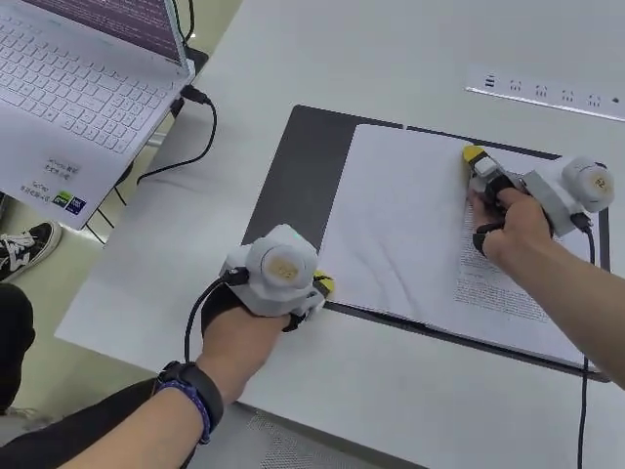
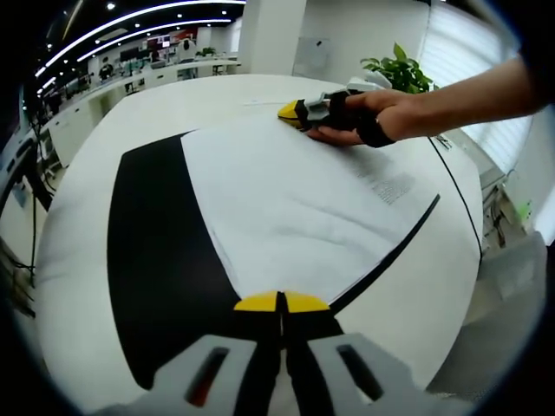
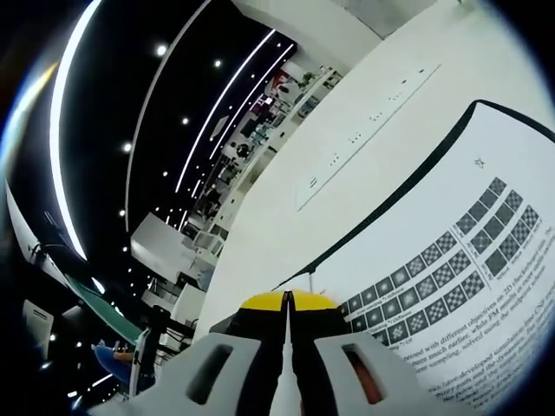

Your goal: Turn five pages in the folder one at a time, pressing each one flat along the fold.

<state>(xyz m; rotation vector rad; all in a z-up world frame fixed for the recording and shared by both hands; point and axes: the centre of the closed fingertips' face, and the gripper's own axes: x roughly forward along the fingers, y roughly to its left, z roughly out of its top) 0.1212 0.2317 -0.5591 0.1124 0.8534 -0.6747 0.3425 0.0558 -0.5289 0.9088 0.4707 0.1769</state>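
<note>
The black folder (image 1: pixel 303 166) lies open on the white table. A blank white sheet (image 1: pixel 400 215) covers its middle, and a printed page (image 1: pixel 498 283) shows to the right. My left gripper (image 1: pixel 322 284) is shut, its yellow tips resting at the folder's near edge. In the left gripper view those tips (image 2: pixel 282 302) sit on the black cover (image 2: pixel 156 243), just short of the sheet (image 2: pixel 295 199). My right gripper (image 1: pixel 474 154) is shut and presses on the paper near the far end of the fold. Its tips (image 3: pixel 288 301) touch the printed page (image 3: pixel 468 286) beside checkerboard figures.
An open white laptop (image 1: pixel 78 88) with a black cable (image 1: pixel 200 137) stands at the far left. A power strip (image 1: pixel 547 93) is set into the table beyond the folder. The table's near edge runs just behind my left hand. A shoe (image 1: pixel 24 249) shows on the floor.
</note>
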